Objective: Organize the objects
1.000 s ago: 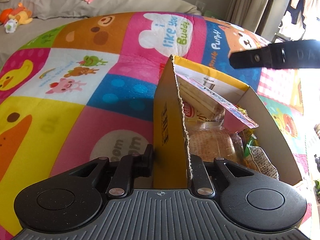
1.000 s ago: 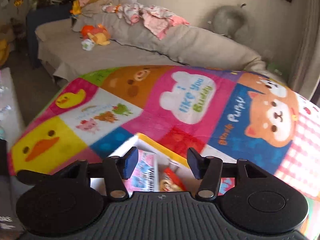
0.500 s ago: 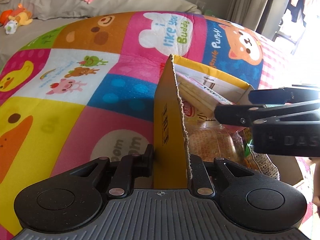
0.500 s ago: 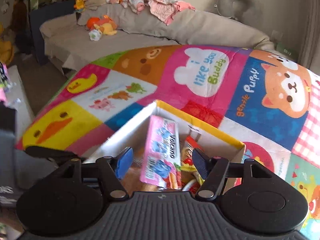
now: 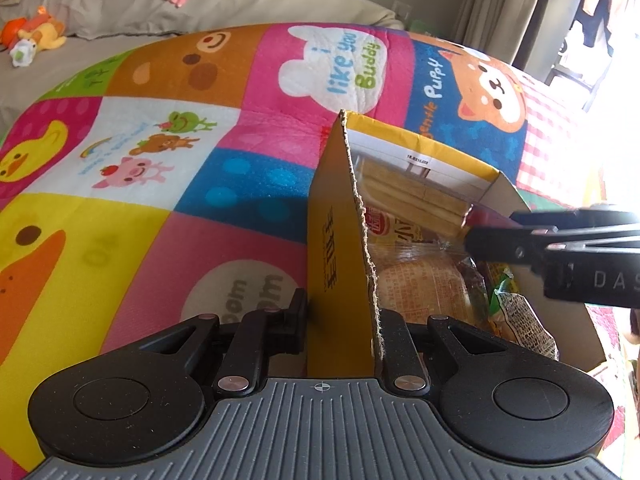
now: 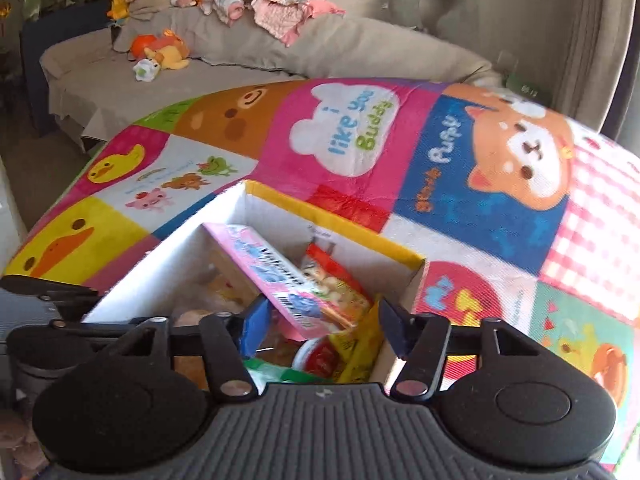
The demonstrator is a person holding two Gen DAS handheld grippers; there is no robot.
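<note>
The flat pink snack packet with blue print [image 6: 276, 276] lies tilted inside the open yellow cardboard box with white inner walls [image 6: 168, 264], leaning across the other packets there, its lower end with the barcode reaching down between the fingers of the right tool [image 6: 320, 326]. That tool's jaws are closing, and a visible gap remains on both sides of the packet, so the blue pads do not press on it. Below the pink packet sit a red and yellow noodle bag [image 6: 340, 292] and a green wrapper [image 6: 276, 372]. In the left wrist view the right tool [image 5: 472, 236] comes in from the right over the box's contents, above a clear-wrapped round bread [image 5: 420, 284].

The left tool [image 5: 344, 324] is clamped on the near side wall of the yellow cardboard box [image 5: 336, 240], one finger outside and one inside.

The box stands on a colourful patchwork cartoon blanket [image 6: 352, 136] with ducks, a bear and a puppy. Beyond it lies a beige sofa [image 6: 248, 52] with pink clothes [image 6: 288, 12] and an orange plush toy [image 6: 164, 52].
</note>
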